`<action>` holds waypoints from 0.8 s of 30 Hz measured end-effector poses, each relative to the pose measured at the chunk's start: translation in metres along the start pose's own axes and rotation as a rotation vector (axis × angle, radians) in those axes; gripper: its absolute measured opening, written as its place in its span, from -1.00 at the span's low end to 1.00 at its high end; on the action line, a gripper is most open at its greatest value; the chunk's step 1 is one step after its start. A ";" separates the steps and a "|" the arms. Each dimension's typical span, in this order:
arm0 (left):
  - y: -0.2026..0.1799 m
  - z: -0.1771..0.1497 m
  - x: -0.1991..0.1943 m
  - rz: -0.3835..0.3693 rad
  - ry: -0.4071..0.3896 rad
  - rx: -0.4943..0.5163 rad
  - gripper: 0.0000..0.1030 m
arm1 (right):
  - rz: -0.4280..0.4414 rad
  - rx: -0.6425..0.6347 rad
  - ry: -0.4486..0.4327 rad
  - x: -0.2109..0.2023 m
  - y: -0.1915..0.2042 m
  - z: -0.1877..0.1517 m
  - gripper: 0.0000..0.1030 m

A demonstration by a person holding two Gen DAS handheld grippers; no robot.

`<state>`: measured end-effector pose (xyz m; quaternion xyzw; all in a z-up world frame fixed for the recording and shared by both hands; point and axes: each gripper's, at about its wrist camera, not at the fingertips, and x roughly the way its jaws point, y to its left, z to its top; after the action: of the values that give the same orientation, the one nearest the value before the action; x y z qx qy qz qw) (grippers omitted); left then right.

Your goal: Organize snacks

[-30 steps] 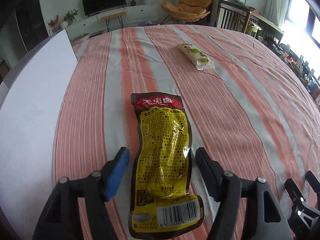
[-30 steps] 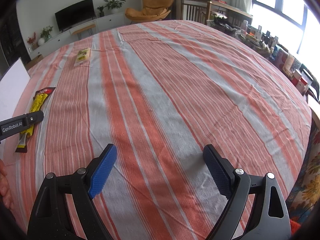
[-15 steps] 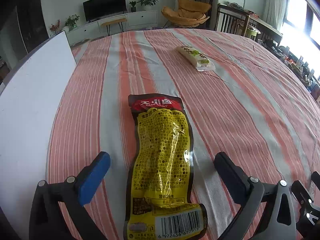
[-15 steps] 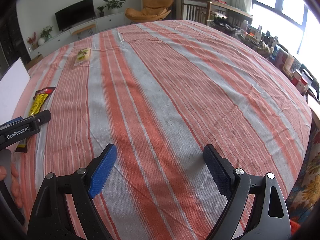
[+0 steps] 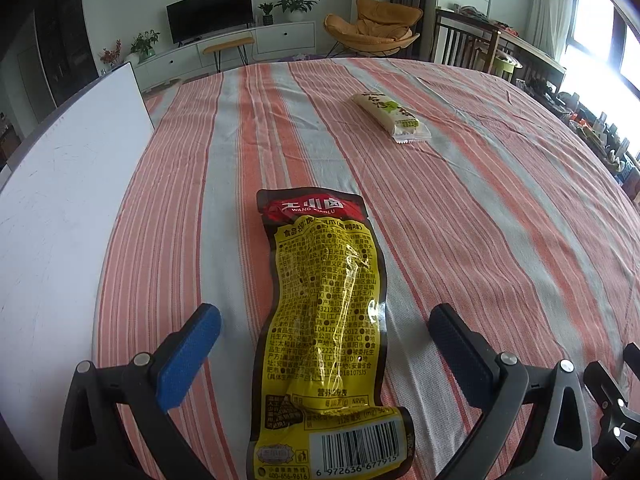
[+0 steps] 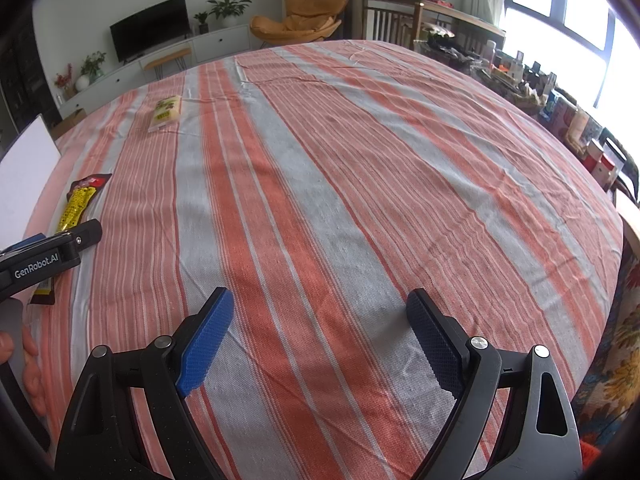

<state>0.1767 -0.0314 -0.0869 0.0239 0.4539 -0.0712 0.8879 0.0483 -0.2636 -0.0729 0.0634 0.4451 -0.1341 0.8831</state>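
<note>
We've got the left tool [image 5: 320,344] spread wide around the yellow snack pack [image 5: 324,320] (not touching), so it lies free on the worktop [image 5: 480,220]; right tool [image 6: 320,336] wide, empty.

A flat white board [image 5: 60,208] lies along the left edge of the bench. The red and grey striped cloth [image 5: 460,216] covers the bench top.
</note>
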 end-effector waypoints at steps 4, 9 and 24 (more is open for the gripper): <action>0.000 0.000 0.000 0.000 0.000 0.000 1.00 | 0.000 0.001 0.000 0.000 0.000 0.000 0.76; 0.000 0.000 0.000 0.000 -0.001 0.000 1.00 | 0.011 0.001 0.000 0.000 -0.001 0.000 0.76; 0.000 0.000 0.000 0.000 -0.001 0.000 1.00 | 0.358 -0.109 0.047 0.076 0.061 0.175 0.74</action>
<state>0.1771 -0.0316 -0.0868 0.0239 0.4536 -0.0712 0.8880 0.2439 -0.2593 -0.0300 0.0968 0.4539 0.0513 0.8843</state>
